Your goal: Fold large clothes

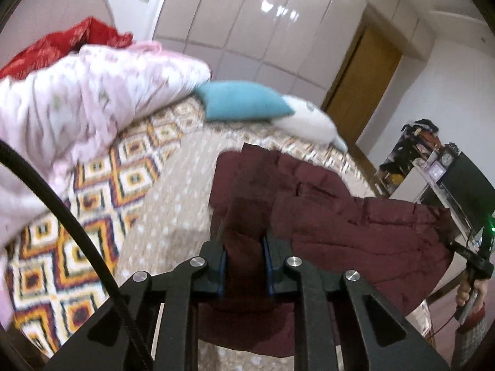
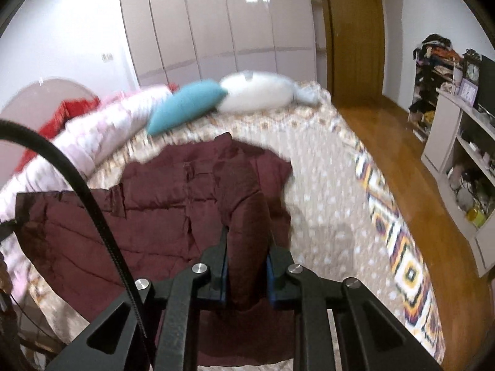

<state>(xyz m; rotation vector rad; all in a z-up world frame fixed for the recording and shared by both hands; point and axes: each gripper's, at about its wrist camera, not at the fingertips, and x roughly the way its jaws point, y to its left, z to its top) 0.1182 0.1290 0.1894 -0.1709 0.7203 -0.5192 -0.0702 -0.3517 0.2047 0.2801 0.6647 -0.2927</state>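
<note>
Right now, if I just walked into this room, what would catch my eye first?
Probably the dark maroon padded jacket spread on the patterned bed, its near edge pinched by the left gripper and the right gripper. Behind it, a teal pillow and a white pillow lie along the far edge of the bed.

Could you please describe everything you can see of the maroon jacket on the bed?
The maroon jacket is a puffy, quilted garment with a slightly shiny shell. Its far end lies spread and creased on the patterned bedspread, while its near edge is lifted. The left gripper and the right gripper each pinch a bunched fold of that edge.
</note>
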